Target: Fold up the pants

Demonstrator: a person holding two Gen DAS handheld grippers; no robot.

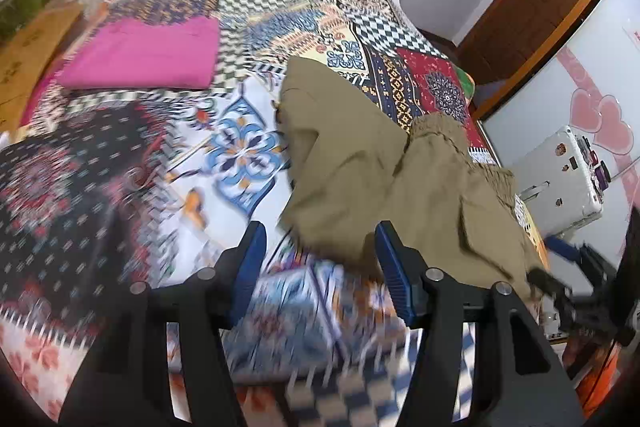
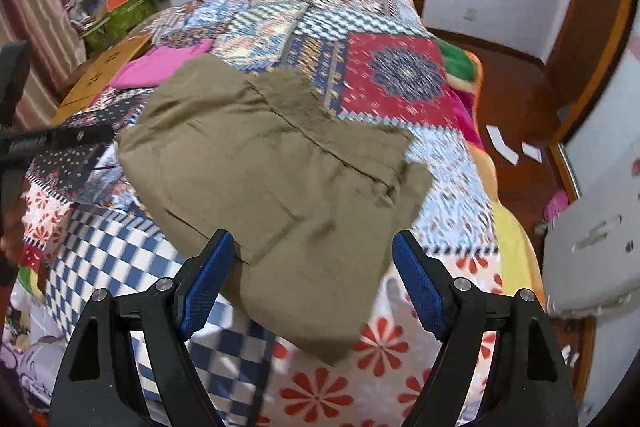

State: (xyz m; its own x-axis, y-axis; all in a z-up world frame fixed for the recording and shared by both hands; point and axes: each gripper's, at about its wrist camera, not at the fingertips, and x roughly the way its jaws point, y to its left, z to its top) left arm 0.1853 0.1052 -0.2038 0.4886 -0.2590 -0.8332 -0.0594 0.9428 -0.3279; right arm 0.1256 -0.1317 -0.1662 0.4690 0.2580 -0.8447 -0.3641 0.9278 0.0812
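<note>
Olive-brown pants (image 1: 372, 163) lie folded in a loose heap on a patchwork bedspread (image 1: 256, 27). In the right wrist view the pants (image 2: 272, 163) fill the middle of the bed, with one end hanging toward me. My left gripper (image 1: 320, 247) is open and empty, just short of the near left edge of the pants. My right gripper (image 2: 312, 259) is open and empty, its jaws wide on either side of the pants' near end, above the cloth. The right gripper also shows at the right edge of the left wrist view (image 1: 568, 267).
A folded pink cloth (image 1: 148, 55) lies on the bed at the far left. A white suitcase (image 1: 560, 179) stands to the right of the bed, beside a wardrobe with pink hearts (image 1: 600, 115). Bags and a cardboard box (image 2: 104, 67) sit at the bed's far left.
</note>
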